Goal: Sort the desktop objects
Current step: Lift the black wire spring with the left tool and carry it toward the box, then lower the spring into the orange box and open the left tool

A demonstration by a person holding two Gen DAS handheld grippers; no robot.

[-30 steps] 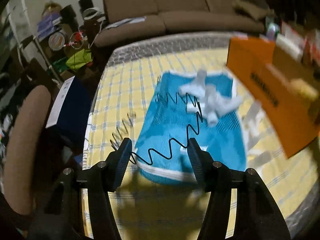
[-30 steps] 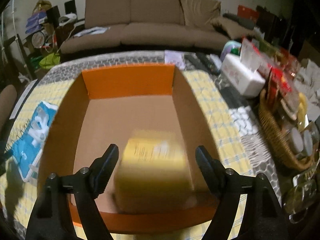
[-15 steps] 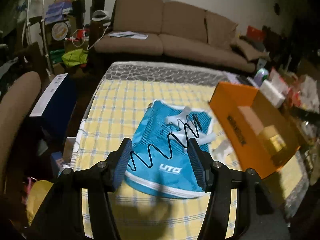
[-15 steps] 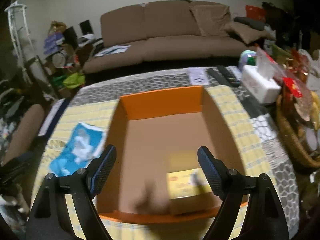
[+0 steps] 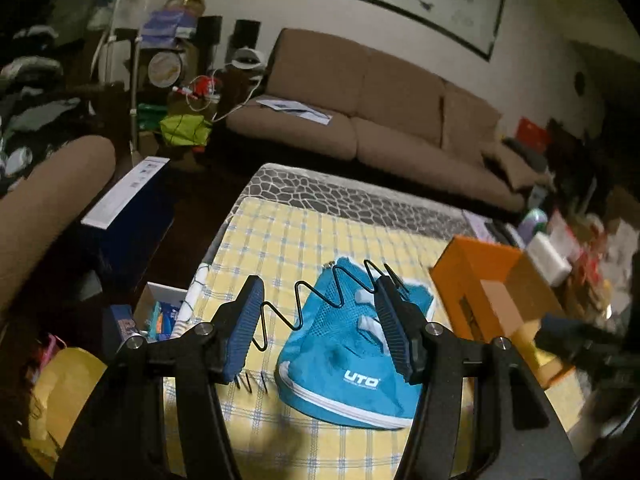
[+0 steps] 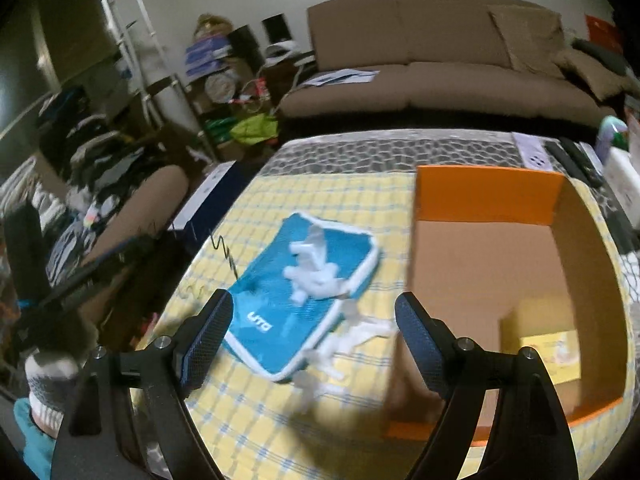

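Zigzag black wire rack [image 5: 320, 300] spans the left gripper [image 5: 320, 328], clamped between its pads and held above the yellow checked tablecloth [image 5: 280, 240], the gripper tilted downward. Past its fingertips lies a blue mesh pouch [image 5: 348, 352]. The right gripper [image 6: 314, 340] hangs empty with jaws spread wide, angled down over white plastic pieces [image 6: 344, 340]; an orange box [image 6: 492, 196] sits to its right, holding a yellow box [image 6: 548, 344].

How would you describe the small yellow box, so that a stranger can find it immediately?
Find the orange cardboard box on the yellow checked tablecloth. Inside, in its near right corner, lies the yellow box. It is the only item there; the blue pouch lies outside.
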